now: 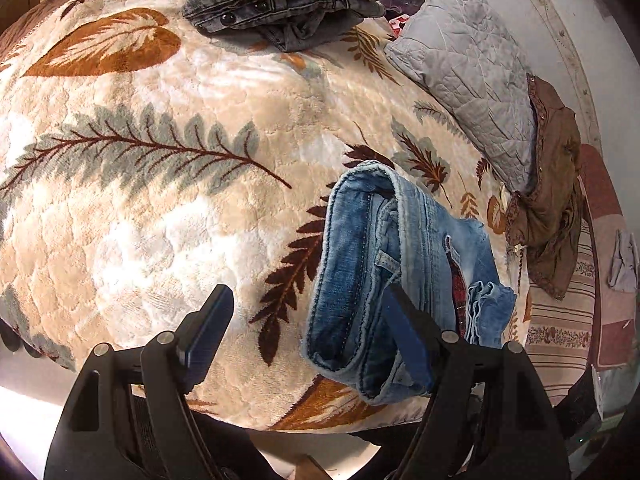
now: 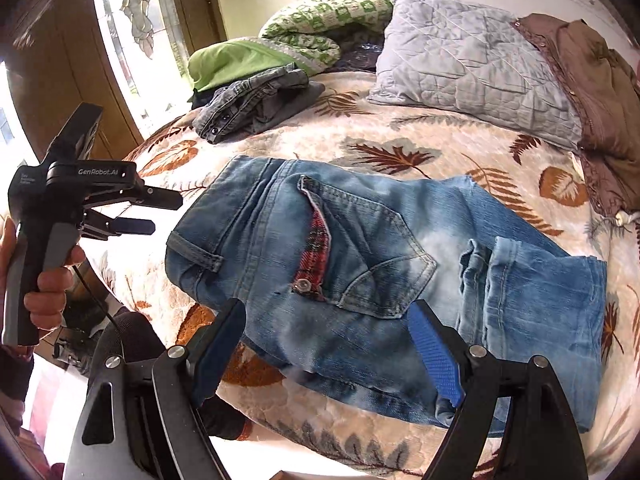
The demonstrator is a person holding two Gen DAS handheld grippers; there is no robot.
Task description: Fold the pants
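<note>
Right wrist view puts the blue jeans (image 2: pixel 360 280) directly under my right gripper (image 2: pixel 328 344), already folded into a squat packet on the leaf-print blanket (image 2: pixel 460 148) near the bed's front edge, with both of my tools empty and their jaws spread wide. My left gripper (image 2: pixel 136 208) hangs just off the waistband end, apart from the cloth; from its own camera the packet sits by the right-hand finger (image 1: pixel 404 332), though I cannot tell whether it touches. I judge the fold nearly done, so the step in hand is one last halving or a tidy-up. To do it well I would pinch both layers at the waistband corner, take the matching corner with the other tool, lift low and carry straight across so the stack does not slide on the plush pile. The denim is pale, washed blue, thick and stiff at the seams, with a back pocket (image 2: pixel 384 256) facing up, a red plaid lining (image 2: pixel 318 240) showing at its flap, and the leg hems (image 2: pixel 532 280) doubled over on the right.
</note>
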